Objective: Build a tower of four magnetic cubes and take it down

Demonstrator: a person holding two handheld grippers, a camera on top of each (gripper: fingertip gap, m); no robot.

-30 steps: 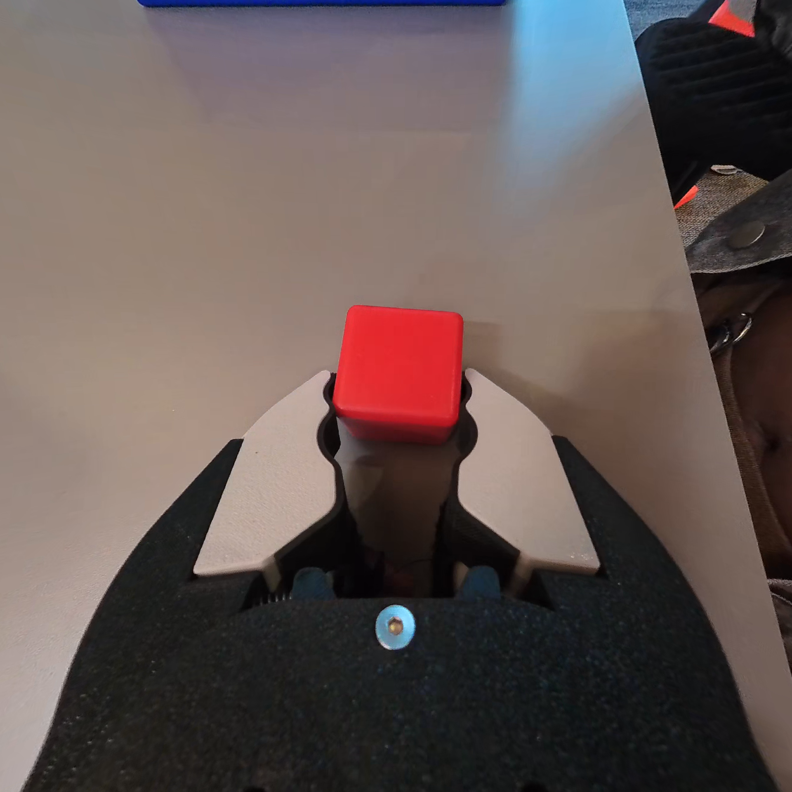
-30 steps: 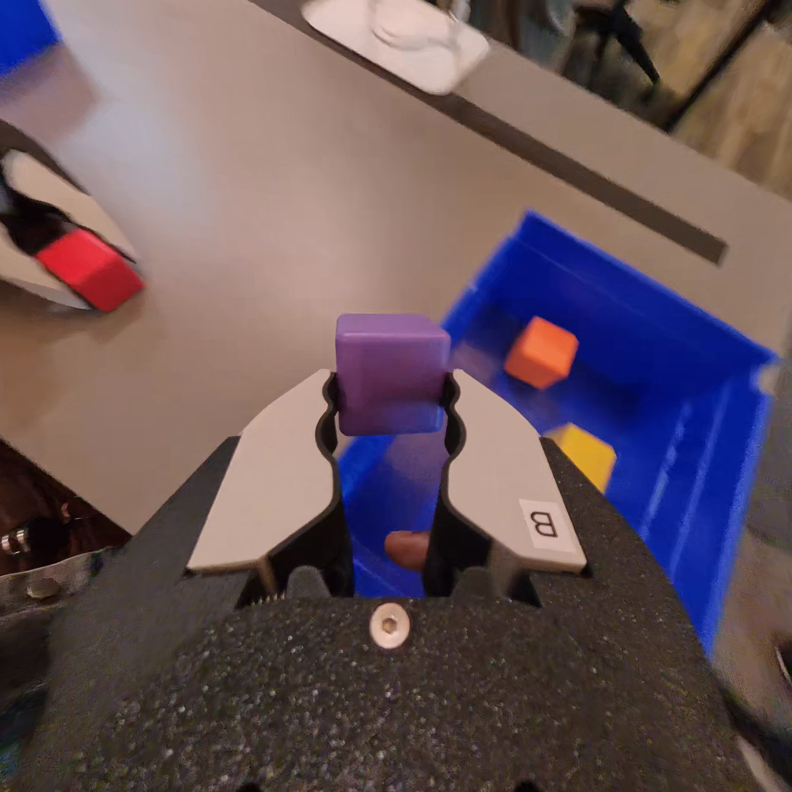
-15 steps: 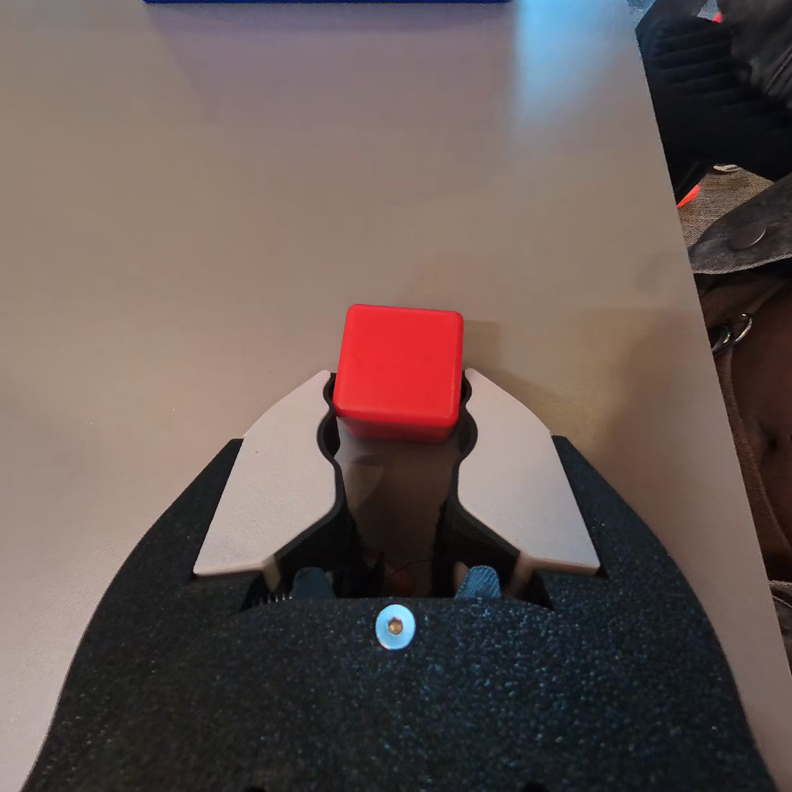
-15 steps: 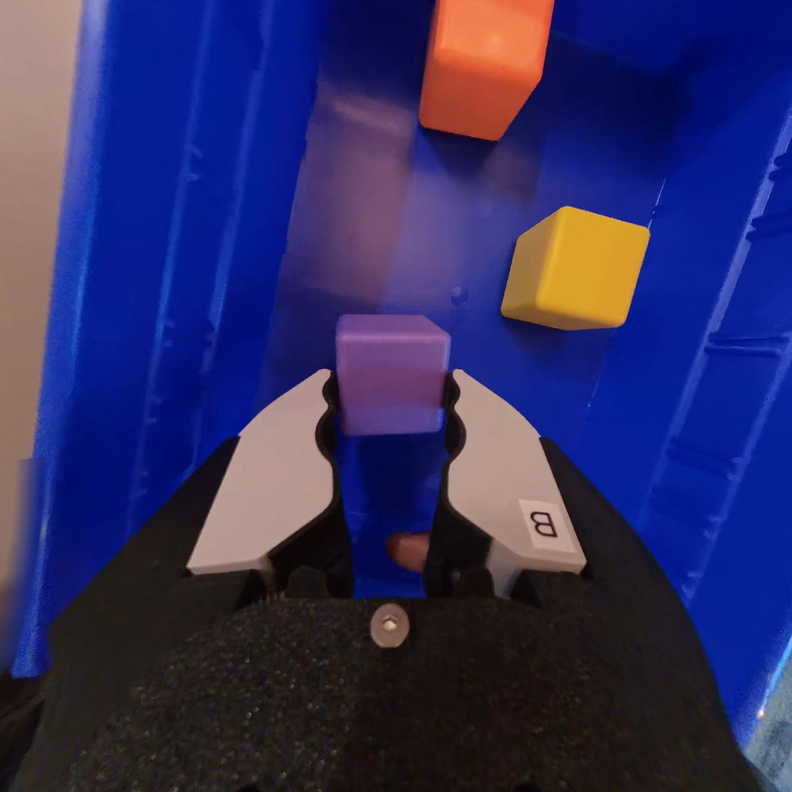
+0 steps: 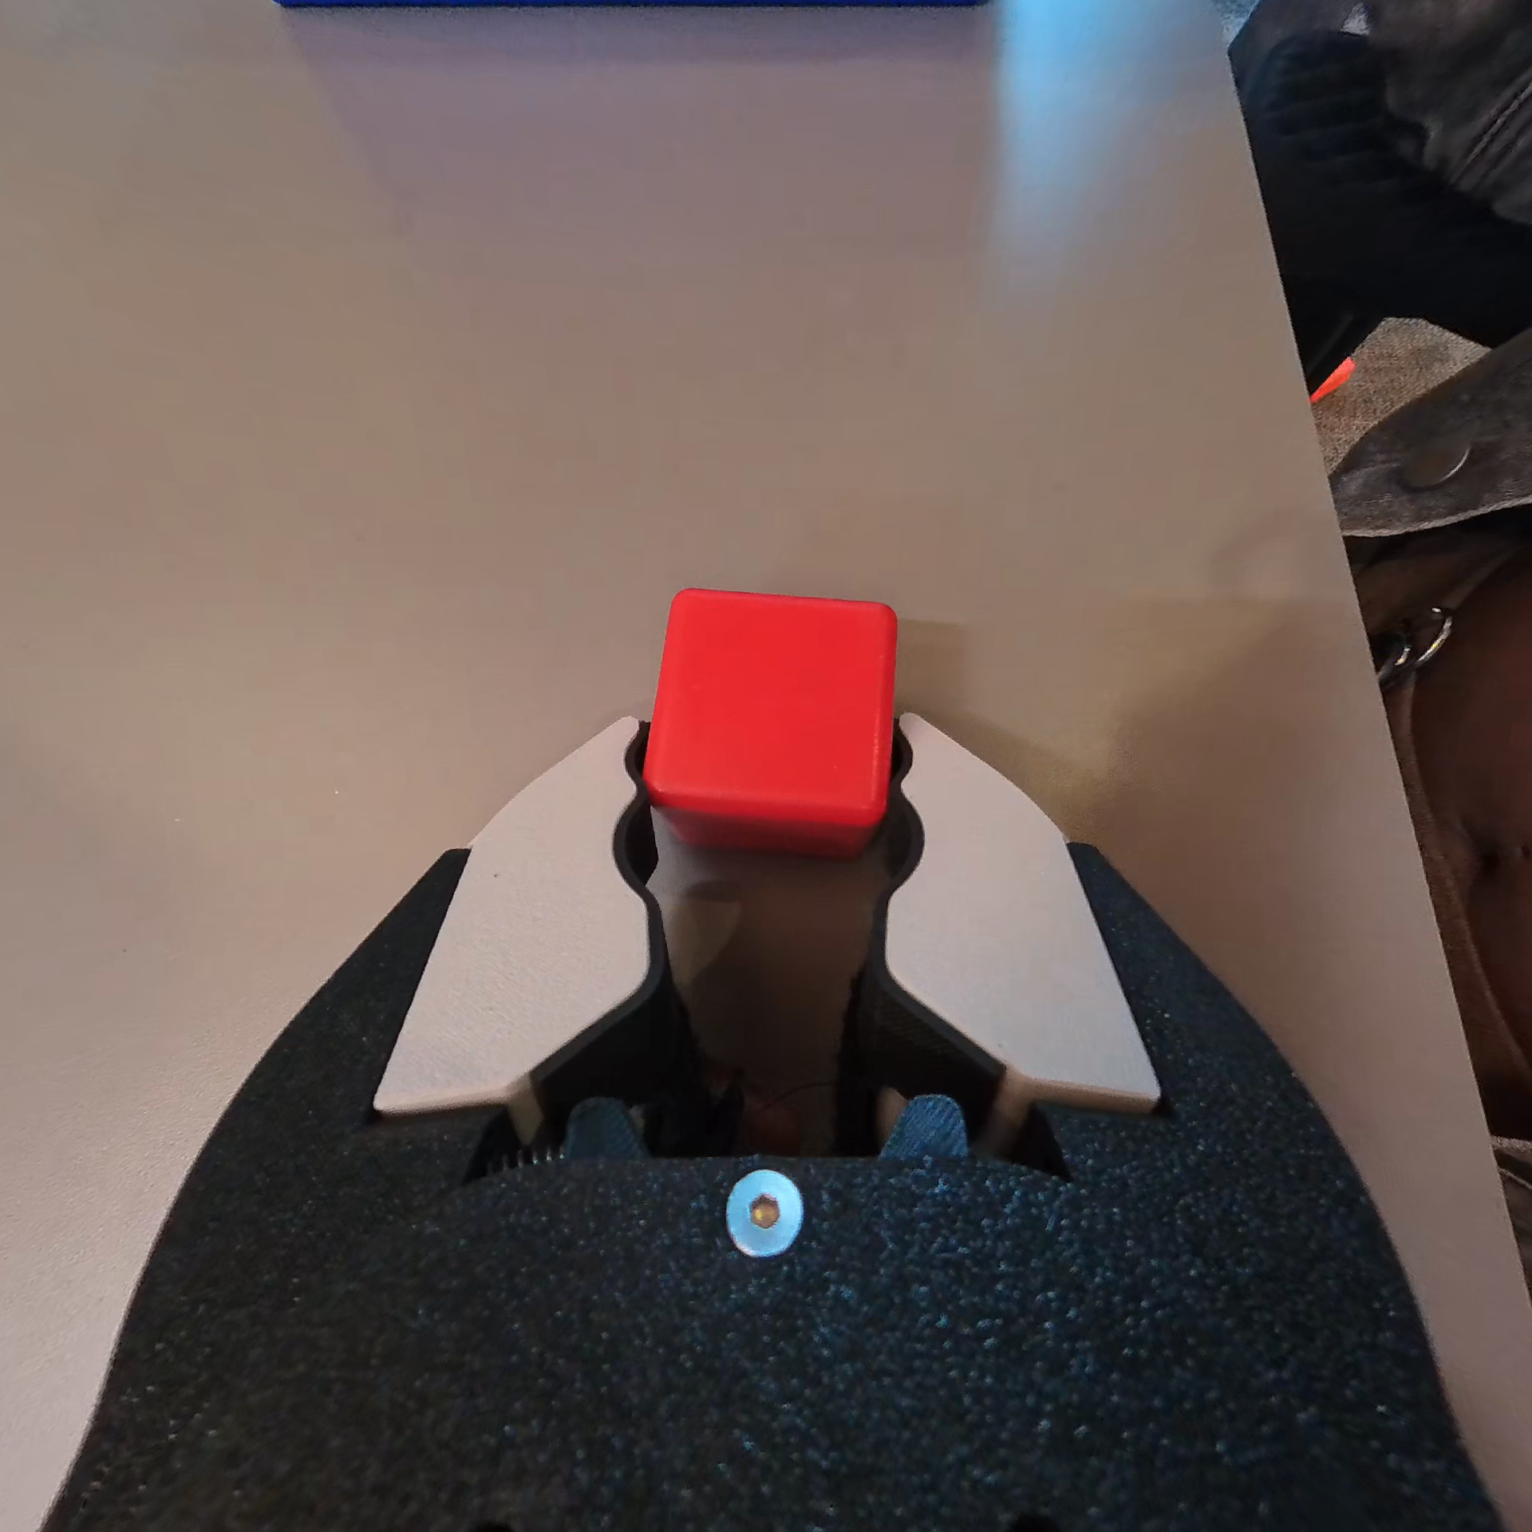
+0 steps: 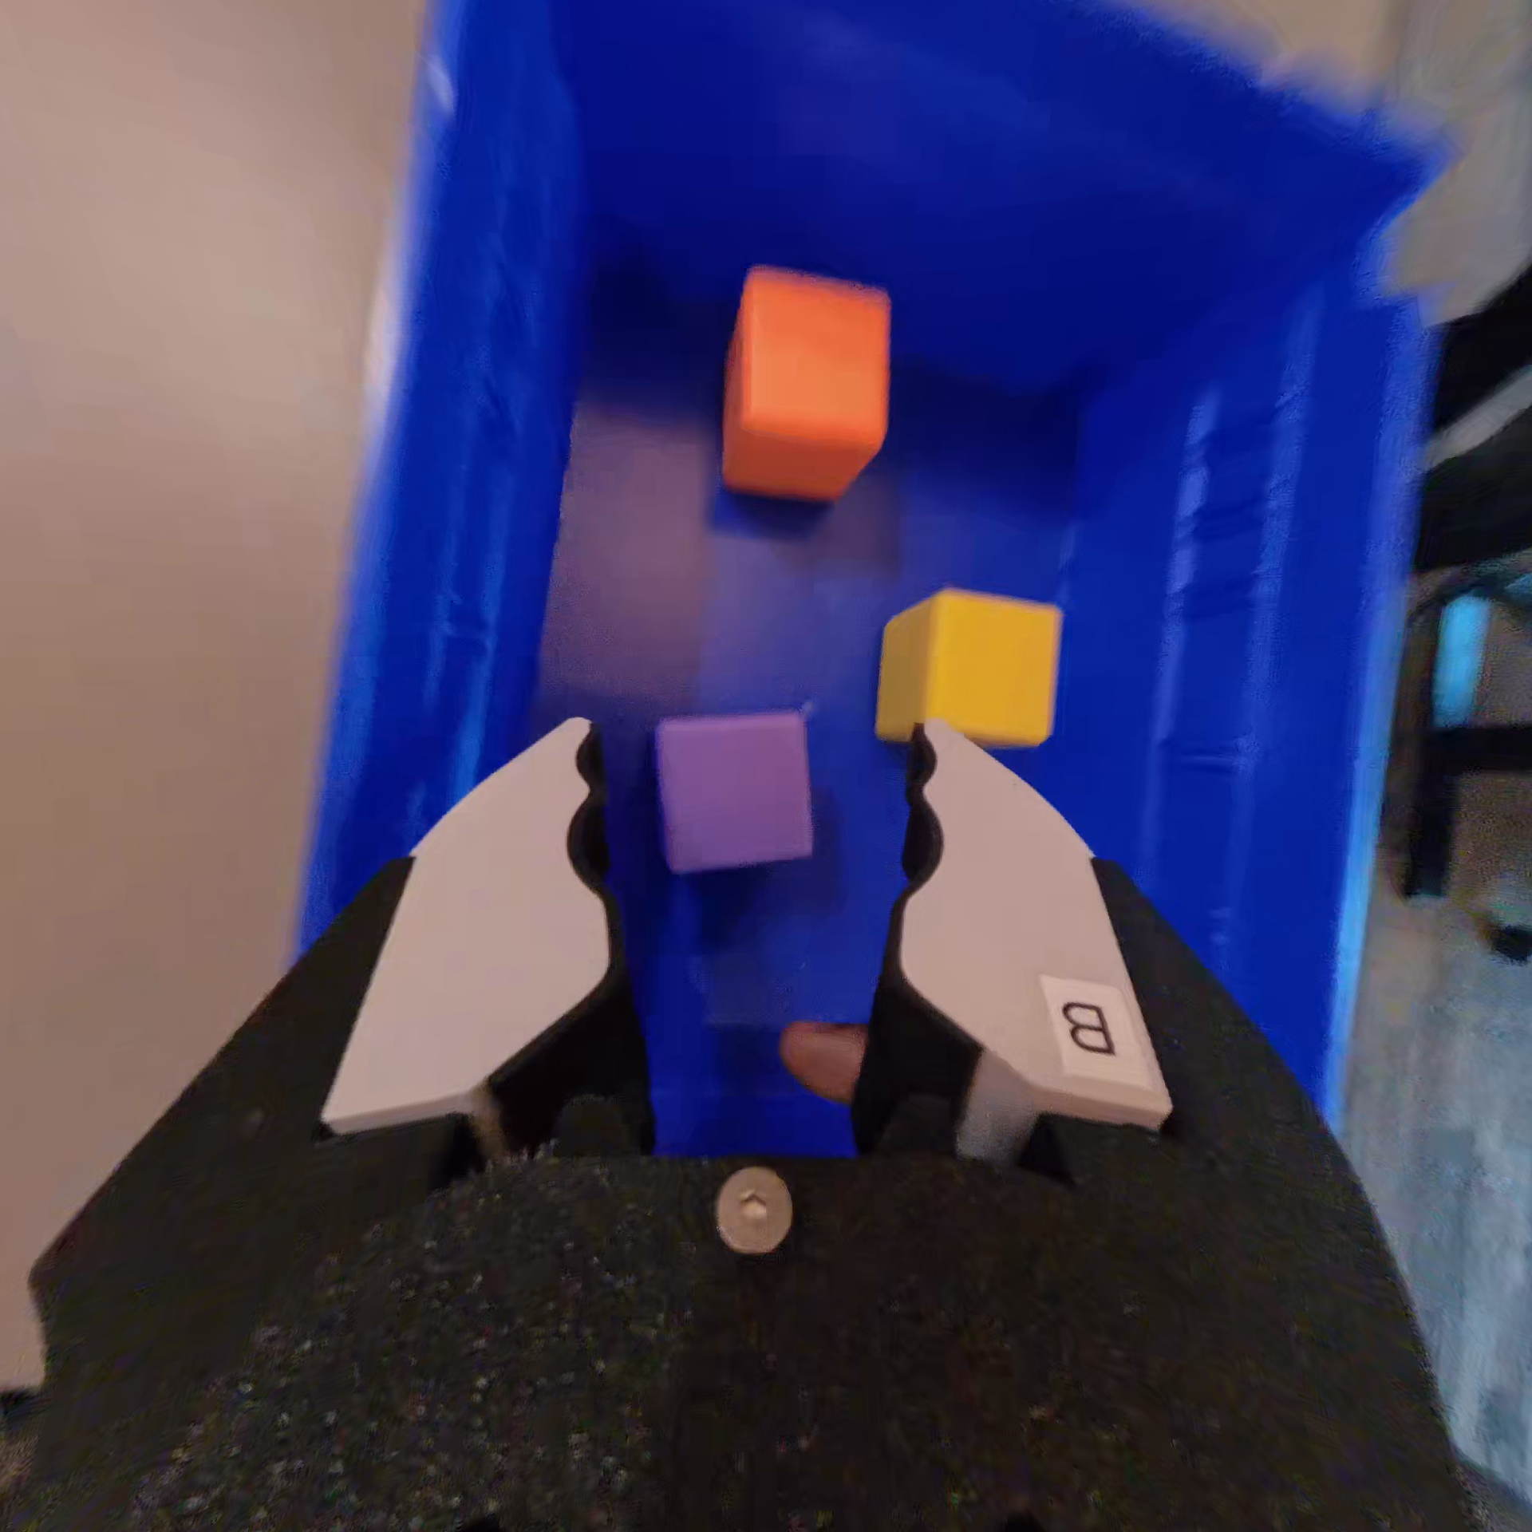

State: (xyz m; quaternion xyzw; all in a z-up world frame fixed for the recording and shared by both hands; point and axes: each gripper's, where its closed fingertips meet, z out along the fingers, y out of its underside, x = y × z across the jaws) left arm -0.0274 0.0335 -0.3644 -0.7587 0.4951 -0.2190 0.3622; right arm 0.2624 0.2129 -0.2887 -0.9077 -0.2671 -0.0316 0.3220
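Note:
In the left wrist view my left gripper [image 5: 769, 746] is shut on a red cube [image 5: 771, 717] over the grey table [image 5: 414, 414], both pads against the cube's sides. In the right wrist view my right gripper [image 6: 750, 746] is open above the blue bin [image 6: 464, 497]. A purple cube [image 6: 734, 792] lies between the fingers with a gap on each side, touching neither pad. An orange cube [image 6: 804, 394] and a yellow cube [image 6: 966, 667] lie farther inside the bin.
The table's right edge [image 5: 1326, 580] runs close to the left gripper, with a person's dark clothing [image 5: 1409, 166] beyond it. A strip of the blue bin [image 5: 630, 2] shows at the far edge of the left wrist view. A fingertip [image 6: 821, 1069] shows behind the right jaws. About 35 centimeters separates my left fingertips from my right.
My right gripper swung from the table to over the blue bin, then opened and let go of the purple cube, which dropped into the bin. The left gripper and red cube have not moved.

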